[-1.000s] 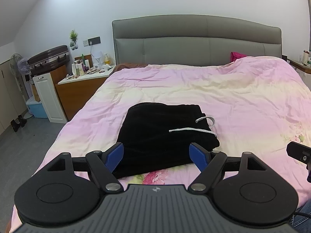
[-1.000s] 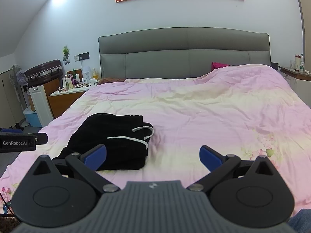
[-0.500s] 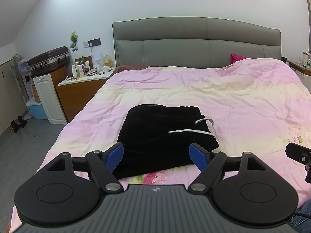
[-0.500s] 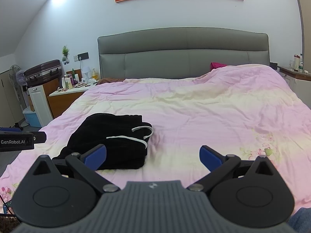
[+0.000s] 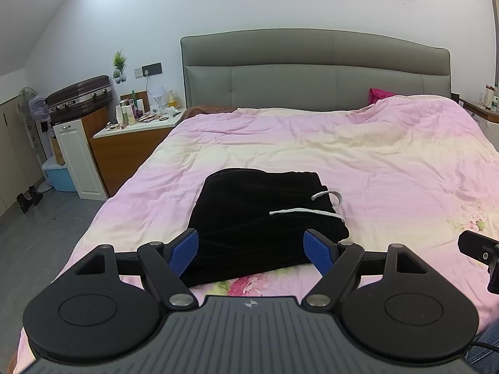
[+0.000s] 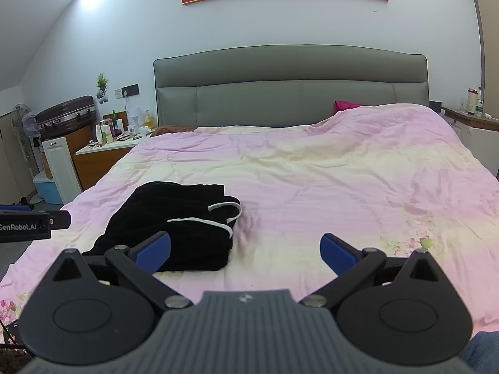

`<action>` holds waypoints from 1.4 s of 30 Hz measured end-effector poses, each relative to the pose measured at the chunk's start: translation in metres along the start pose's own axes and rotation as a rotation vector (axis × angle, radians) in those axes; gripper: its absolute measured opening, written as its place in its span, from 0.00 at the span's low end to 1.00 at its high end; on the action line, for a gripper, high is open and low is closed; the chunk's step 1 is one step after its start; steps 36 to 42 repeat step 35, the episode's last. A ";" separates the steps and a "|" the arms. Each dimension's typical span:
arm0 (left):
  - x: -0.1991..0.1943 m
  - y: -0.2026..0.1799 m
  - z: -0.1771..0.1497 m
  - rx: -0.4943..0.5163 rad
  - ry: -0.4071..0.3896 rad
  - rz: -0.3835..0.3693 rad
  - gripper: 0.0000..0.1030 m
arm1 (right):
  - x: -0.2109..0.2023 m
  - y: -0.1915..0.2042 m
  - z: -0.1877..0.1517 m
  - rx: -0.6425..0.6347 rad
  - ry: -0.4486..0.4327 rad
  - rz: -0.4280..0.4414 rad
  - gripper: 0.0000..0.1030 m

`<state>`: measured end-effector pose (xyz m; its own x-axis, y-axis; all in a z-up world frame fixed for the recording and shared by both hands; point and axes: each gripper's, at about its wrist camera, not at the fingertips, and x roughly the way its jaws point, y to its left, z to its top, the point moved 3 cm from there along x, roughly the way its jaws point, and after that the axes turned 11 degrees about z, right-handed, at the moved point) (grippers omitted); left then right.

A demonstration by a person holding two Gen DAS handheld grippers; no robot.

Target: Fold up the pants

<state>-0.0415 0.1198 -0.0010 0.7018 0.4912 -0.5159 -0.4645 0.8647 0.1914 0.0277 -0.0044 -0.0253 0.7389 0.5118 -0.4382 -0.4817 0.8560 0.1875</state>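
Black pants (image 5: 255, 218) lie folded into a compact stack on the pink bedspread, with a white drawstring (image 5: 312, 210) across the top. In the right wrist view the pants (image 6: 174, 221) sit to the left. My left gripper (image 5: 251, 251) is open and empty, held back above the near edge of the pants. My right gripper (image 6: 244, 251) is open and empty, over bare bedspread to the right of the pants. The tip of the right gripper (image 5: 477, 249) shows at the right edge of the left view, and the left gripper (image 6: 28, 222) at the left edge of the right view.
The bed (image 6: 343, 187) has a grey headboard (image 5: 312, 68). A nightstand (image 5: 131, 146) with bottles stands left of the bed, beside a white cabinet (image 5: 79, 159) and a suitcase (image 5: 78, 93). Another nightstand (image 6: 471, 118) stands at the right.
Both grippers have drawn back slightly and stayed open. The pants have not moved.
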 end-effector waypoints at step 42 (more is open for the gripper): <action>-0.010 -0.006 -0.008 0.004 0.009 -0.036 0.88 | -0.008 -0.002 -0.006 0.009 0.038 -0.021 0.95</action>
